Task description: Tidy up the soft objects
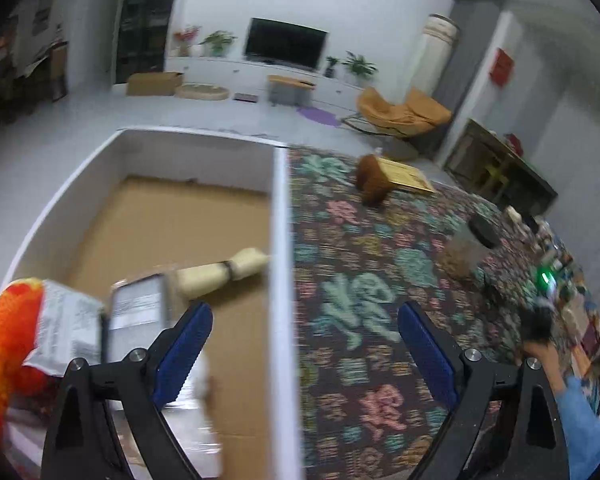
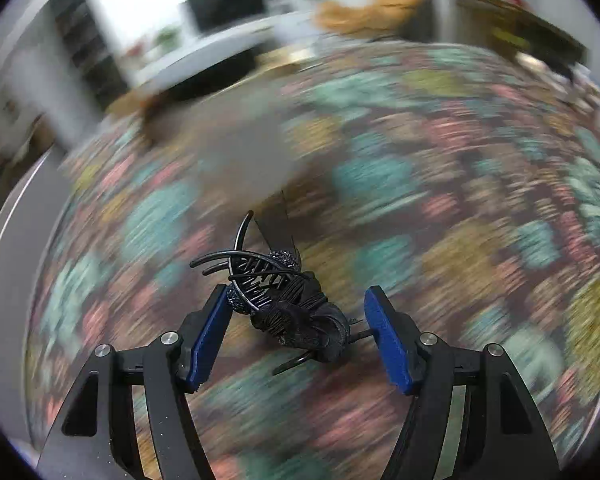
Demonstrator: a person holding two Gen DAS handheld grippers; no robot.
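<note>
**Patterned cloth surface with a box and scattered items**

A dark tablecloth (image 1: 352, 280) with teal, pink and yellow motifs covered the surface. On it sat a white-walled cardboard box (image 1: 278, 240), a brown plush toy (image 1: 372, 180) beside a tan card (image 1: 406, 176), and a black-lidded jar (image 1: 470, 244).

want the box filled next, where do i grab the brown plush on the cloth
Grip the brown plush across its rounded body, coming from above on the near side. The card lies against its far side, so jaws set left and right of the body avoid it.
</note>
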